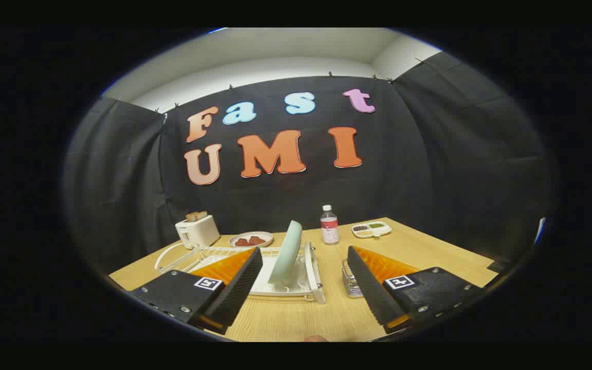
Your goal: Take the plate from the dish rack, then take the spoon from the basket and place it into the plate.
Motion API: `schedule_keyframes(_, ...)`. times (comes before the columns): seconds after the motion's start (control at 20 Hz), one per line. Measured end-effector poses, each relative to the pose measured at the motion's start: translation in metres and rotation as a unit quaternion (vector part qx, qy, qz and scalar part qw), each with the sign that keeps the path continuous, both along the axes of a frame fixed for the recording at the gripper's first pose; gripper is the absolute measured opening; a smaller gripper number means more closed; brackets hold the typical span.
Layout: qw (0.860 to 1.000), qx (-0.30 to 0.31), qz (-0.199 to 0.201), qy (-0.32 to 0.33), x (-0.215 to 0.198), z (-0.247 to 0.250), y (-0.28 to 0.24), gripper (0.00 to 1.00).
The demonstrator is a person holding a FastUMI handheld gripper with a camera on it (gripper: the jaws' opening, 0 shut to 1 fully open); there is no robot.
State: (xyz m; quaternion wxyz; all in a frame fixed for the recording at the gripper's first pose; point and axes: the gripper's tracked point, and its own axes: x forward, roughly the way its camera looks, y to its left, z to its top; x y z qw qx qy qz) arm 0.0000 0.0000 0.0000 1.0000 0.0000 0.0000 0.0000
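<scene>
Tongs [303, 288] spread wide and empty above the worktop [429, 252], pale plate [285, 252] stood upright in the white dish rack [296, 285] just ahead between the fingers, wire basket [351, 281] beside the rack

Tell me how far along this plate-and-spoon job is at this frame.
Nothing looks done yet. The plate stands on edge in the dish rack, just ahead of the open gripper, which holds nothing. Left: lift the plate out, then fetch the spoon from the basket and put it on the plate.
</scene>
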Motion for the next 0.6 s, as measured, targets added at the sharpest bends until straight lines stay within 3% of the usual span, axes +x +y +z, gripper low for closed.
schedule_keyframes(0.6,1.0,-0.003,-0.006,0.007,-0.0005,-0.0056,-0.0044,0.99)
